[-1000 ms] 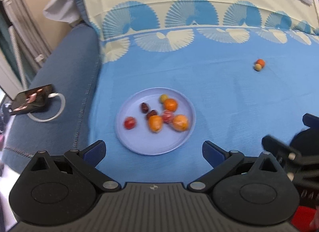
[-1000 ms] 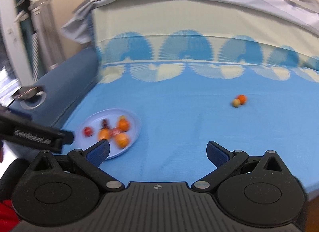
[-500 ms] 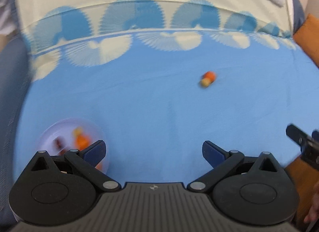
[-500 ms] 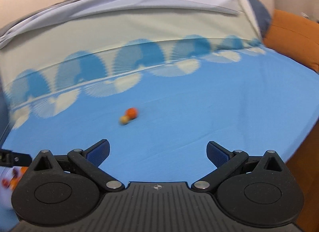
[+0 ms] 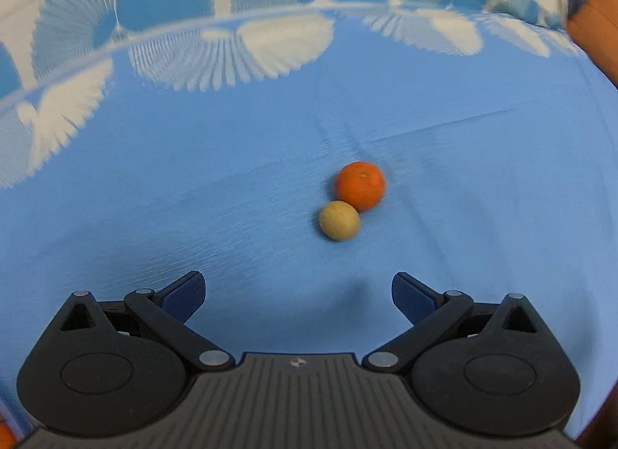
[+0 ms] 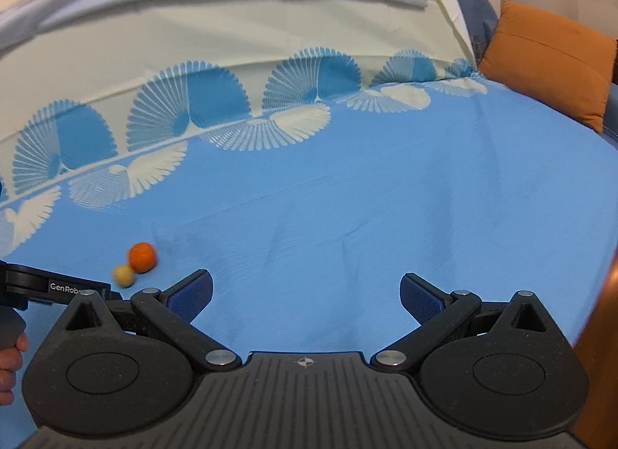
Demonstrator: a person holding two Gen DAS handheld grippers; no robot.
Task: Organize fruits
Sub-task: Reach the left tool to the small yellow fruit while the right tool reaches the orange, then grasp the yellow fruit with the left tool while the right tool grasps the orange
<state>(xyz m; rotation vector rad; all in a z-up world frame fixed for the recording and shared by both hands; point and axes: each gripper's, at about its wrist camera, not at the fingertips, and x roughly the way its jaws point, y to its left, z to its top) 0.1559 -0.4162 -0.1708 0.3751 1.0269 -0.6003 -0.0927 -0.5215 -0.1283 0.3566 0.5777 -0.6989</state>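
Note:
An orange mandarin [image 5: 360, 185] and a smaller tan round fruit [image 5: 339, 220] lie touching each other on the blue bedsheet [image 5: 193, 198]. My left gripper [image 5: 297, 296] is open just short of them, nothing between its blue pads. In the right wrist view the same mandarin [image 6: 142, 256] and tan fruit [image 6: 123, 275] sit at the left, with the left gripper's black body [image 6: 54, 288] reaching toward them. My right gripper [image 6: 306, 296] is open over bare sheet, well to the right of the fruits. The plate is out of view.
The sheet's cream band with blue fan pattern [image 6: 193, 109] rises at the back. An orange cushion [image 6: 548, 58] leans at the far right. The bed's right edge [image 6: 595, 294] drops off beside my right gripper. A hand [image 6: 9, 368] shows at the left border.
Both views swung right, away from the plate of fruits. The left gripper has closed in on the mandarin and tan fruit, which now lie just ahead of its open fingers.

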